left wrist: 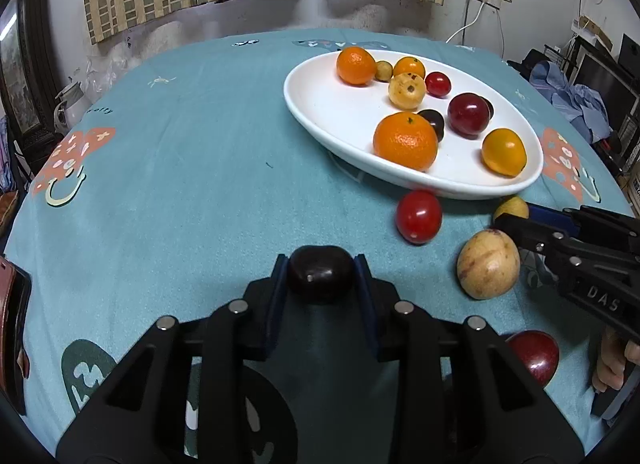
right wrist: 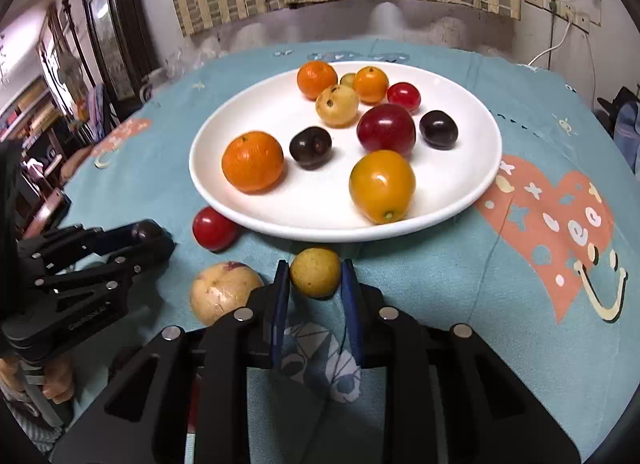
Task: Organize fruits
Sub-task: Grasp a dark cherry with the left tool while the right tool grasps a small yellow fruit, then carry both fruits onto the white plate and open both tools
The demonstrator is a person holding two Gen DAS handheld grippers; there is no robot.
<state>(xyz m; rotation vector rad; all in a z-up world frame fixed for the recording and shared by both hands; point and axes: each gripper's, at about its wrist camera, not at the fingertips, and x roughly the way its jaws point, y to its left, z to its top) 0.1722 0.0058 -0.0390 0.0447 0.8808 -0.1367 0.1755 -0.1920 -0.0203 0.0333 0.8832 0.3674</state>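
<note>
The left gripper (left wrist: 321, 278) clamped a dark plum (left wrist: 321, 279) between its blue pads (left wrist: 277, 296), above the teal cloth (left wrist: 180, 192). Ahead and to the right sat a white plate (left wrist: 340, 116) of fruit. A tomato (left wrist: 419, 216) lay just before its rim, and a pale fruit (left wrist: 488, 264) touched the right gripper (left wrist: 505, 221).

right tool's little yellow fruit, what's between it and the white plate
Nothing but a short strip of bare blue cloth, by the right wrist view. The yellow fruit sits between the right tool fingers, just short of the plate rim.
</note>
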